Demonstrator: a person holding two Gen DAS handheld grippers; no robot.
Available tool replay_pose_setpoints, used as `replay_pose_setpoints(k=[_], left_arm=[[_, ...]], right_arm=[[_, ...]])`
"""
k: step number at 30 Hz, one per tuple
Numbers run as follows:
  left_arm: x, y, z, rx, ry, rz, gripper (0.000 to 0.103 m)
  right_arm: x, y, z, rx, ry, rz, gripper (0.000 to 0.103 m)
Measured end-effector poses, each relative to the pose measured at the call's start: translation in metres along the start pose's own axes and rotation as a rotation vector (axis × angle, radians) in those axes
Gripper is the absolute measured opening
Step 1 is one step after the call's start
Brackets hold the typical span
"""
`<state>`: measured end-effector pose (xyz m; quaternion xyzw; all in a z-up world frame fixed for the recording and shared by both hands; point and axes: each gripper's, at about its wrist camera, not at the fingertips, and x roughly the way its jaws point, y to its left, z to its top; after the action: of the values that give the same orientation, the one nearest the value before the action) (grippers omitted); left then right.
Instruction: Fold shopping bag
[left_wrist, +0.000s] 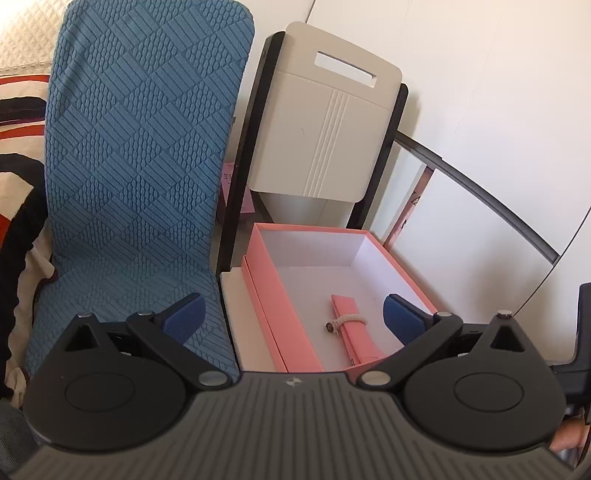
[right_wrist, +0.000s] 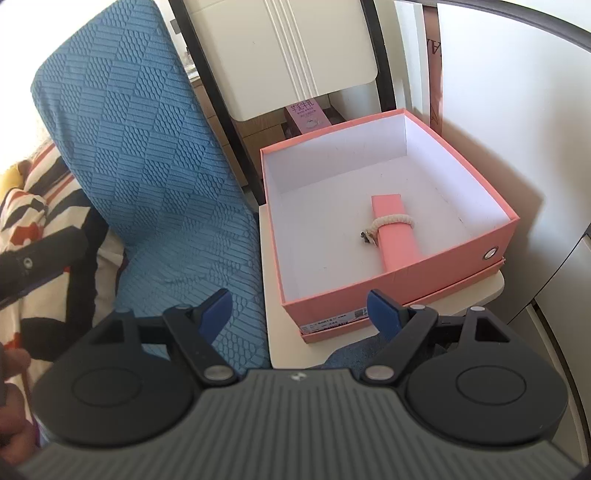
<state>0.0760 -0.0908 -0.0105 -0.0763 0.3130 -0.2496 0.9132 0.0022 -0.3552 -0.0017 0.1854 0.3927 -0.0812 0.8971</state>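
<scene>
From your left gripper (left_wrist: 291, 314), jaws spread empty, the rolled pink shopping bag (left_wrist: 354, 328) lies between them inside the pink box (left_wrist: 269, 295); your right gripper (right_wrist: 299, 310), likewise agape, hangs short of it, beside the blue cushion (right_wrist: 147, 166).

Blue quilted seat cushion (left_wrist: 136, 177) ahead-left of the tongs, cream folding chair (left_wrist: 325, 125) with black frame beyond, white wall (left_wrist: 480, 74) ahead-right, striped bedding (right_wrist: 40, 206) far left, bright daylight

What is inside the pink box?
Inside the pink box lies one rolled pink bundle with a cream band around it. The near wall hides a strip of floor.
</scene>
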Motion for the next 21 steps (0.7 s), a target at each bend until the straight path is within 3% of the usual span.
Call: replay_pose_setpoints(k=[21], left_arm=[[-0.0077,-0.005,-0.0101,0.054,0.001,0.005,0.103]], right_arm=[[-0.0019,-0.0022,-0.0081,0.001,0.005,-0.017,0.082]])
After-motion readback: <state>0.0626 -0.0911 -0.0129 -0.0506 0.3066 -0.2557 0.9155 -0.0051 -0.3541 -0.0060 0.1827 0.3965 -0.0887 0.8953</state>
